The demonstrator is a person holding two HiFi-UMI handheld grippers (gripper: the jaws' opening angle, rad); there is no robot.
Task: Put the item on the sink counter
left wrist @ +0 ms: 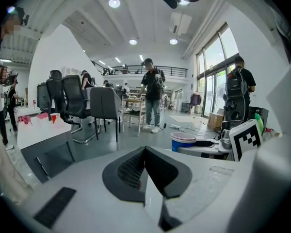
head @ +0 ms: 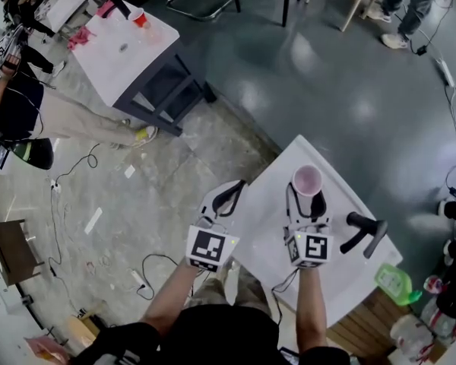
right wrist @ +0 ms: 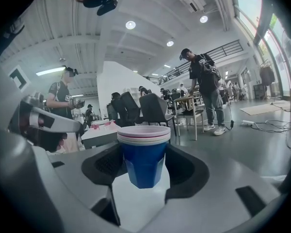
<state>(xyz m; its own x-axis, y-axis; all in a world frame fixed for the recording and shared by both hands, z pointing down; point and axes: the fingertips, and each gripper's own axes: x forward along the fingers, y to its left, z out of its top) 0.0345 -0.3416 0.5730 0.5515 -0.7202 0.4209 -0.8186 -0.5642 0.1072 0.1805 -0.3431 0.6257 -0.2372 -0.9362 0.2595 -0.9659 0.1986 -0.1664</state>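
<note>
Jaws: left gripper (left wrist: 145, 150) closed, empty | right gripper (right wrist: 145, 154) clamps one blue cup stack (right wrist: 144, 166)

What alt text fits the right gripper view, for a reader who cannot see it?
The right gripper grips a blue cup, pink and white rims nested inside, over a white table. Behind stand people and office chairs.
</note>
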